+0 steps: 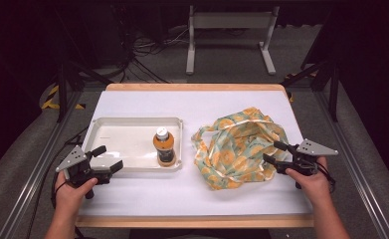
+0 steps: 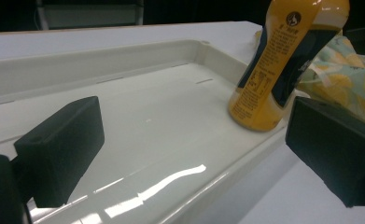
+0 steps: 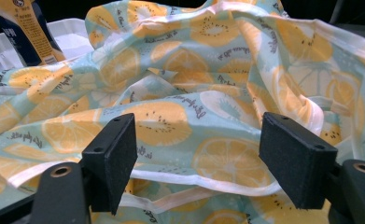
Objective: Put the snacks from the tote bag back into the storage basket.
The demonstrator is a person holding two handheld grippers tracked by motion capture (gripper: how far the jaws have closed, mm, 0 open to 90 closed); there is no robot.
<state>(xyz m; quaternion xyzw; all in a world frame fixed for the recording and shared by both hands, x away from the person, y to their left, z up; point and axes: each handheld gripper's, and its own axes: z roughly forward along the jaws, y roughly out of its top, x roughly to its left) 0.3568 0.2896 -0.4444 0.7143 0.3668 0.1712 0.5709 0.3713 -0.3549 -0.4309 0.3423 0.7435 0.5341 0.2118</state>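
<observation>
The work in hand looks like packing the bottle (image 1: pixel 164 147) into the fruit-print bag (image 1: pixel 239 147), and this is the approach step: nothing is held yet. The bottle stands upright in the white tray (image 1: pixel 112 124), at its right end near the front rim, with the bag lying crumpled just beside the tray on the white worktop (image 1: pixel 147 191).

The left gripper (image 1: pixel 108 158) sits low at the tray's front left corner, jaws spread wide and empty, pointing along the tray toward the bottle. The right gripper (image 1: pixel 272 152) rests at the bag's right edge, its 2 jaws also wide apart, with printed cloth and a pale hem (image 3: pixel 194 184) between them but not pinched (the pads stand clear of the fabric).

Next, I judge, the right gripper should close on that hem to hold the mouth open, while the left travels along the tray and takes the bottle around its body.
</observation>
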